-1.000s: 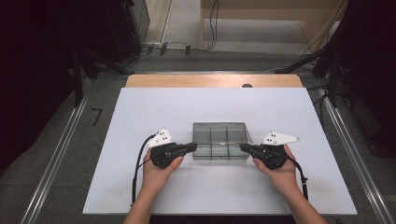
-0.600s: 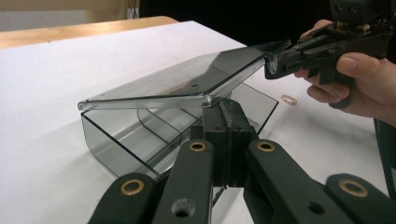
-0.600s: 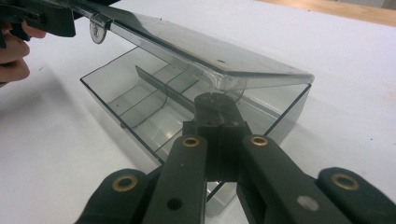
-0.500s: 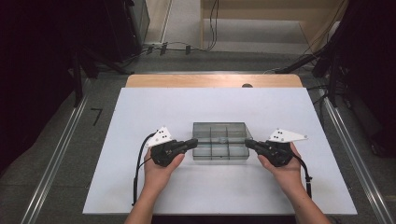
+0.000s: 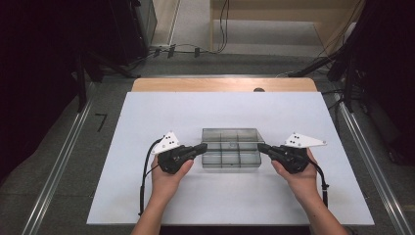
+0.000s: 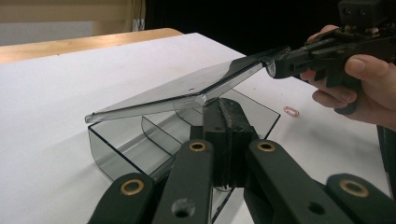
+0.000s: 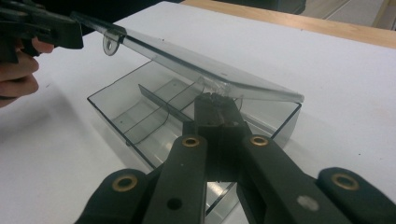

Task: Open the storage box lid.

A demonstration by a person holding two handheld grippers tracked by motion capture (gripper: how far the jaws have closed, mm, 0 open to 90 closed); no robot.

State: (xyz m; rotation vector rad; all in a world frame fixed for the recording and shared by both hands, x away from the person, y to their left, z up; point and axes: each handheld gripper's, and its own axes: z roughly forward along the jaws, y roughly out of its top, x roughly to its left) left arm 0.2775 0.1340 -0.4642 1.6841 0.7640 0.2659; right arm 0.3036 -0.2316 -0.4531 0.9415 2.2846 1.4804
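Note:
A clear smoky-grey compartment box lies in the middle of the white table top. Its hinged lid stands tilted up off the base, showing the dividers inside. My left gripper is at the box's left end, jaws shut on the lid's edge. My right gripper is at the right end, likewise shut on the lid's edge. In the right gripper view the lid has a small tab near the left gripper's tip.
A small copper-coloured ring lies on the white top by the box's right end. A wooden strip borders the table's far edge. Metal rails run along both sides, with cables on the floor beyond.
My right gripper has shifted slightly to the right and away from me. The left gripper has stayed in place at the box's left end.

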